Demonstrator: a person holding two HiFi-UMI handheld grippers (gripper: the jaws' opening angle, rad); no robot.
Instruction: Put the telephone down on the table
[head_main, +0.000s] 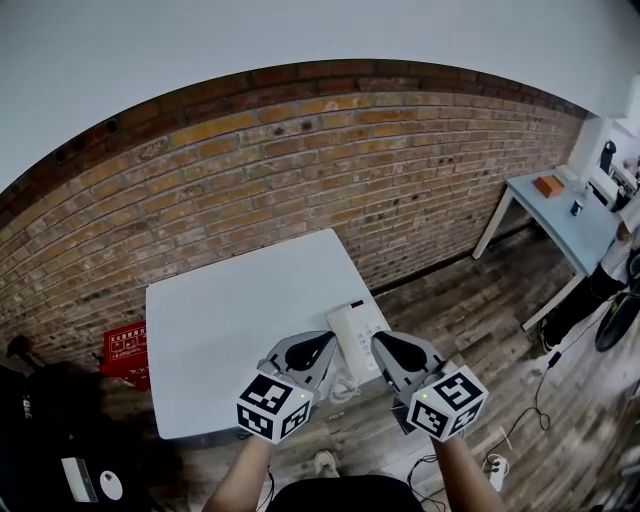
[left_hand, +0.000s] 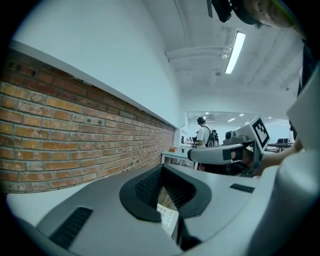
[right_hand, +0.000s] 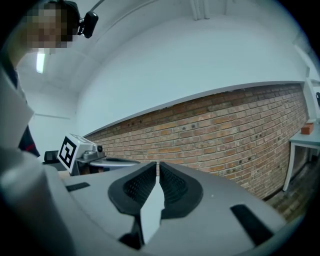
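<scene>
We see one telephone (head_main: 355, 335), and it sits at the near right corner of the white table (head_main: 220, 310), partly past that table's right edge, with its one coiled cord (head_main: 345, 388) hanging off the table's near edge. Its long axis runs from the table's near edge toward the far edge, where the brick wall (head_main: 300, 160) stands. It lies straight between the two grippers, so neither hand is nearer: the left gripper (head_main: 325, 347) takes its left long side from over the tabletop, and the right gripper (head_main: 386, 347) takes its right long side from beyond the table's right edge. In the left gripper view we find the jaws of the left gripper (left_hand: 167, 197) pinched together on a thin printed lip of the telephone (left_hand: 169, 218). In the right gripper view the right gripper (right_hand: 157, 181) is likewise clamped on a thin white edge of the telephone (right_hand: 152, 212). We cannot tell whether the base already touches the tabletop. We judge the coming move turns on carrying it inward, toward the table's middle, and lowering it level. We count two grippers, one white table, and a second table (head_main: 560, 215) well off to its right.
</scene>
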